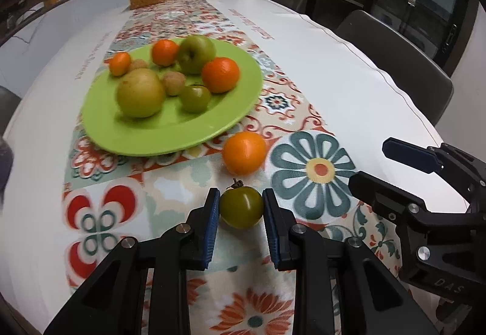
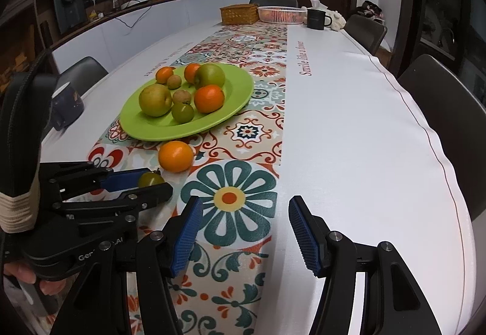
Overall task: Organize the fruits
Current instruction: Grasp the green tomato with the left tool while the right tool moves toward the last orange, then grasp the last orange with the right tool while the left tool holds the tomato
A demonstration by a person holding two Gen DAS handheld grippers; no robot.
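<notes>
left tool (image 1: 241, 205) clamped on green tomato (image 1: 241, 207) on table (image 1: 349, 91), just short of green plate (image 1: 170, 137), prob to lift it onto plate w/ other fruit. orange (image 1: 244, 152) betw tomato & plate. right tool (image 2: 246, 231) half open, empty, beside.

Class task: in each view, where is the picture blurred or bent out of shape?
Left wrist view: plate and left runner patterns are smeared by motion blur; tomato looks sharp. Right wrist view: mostly sharp; the fisheye bows the table edge; corners go black.
</notes>
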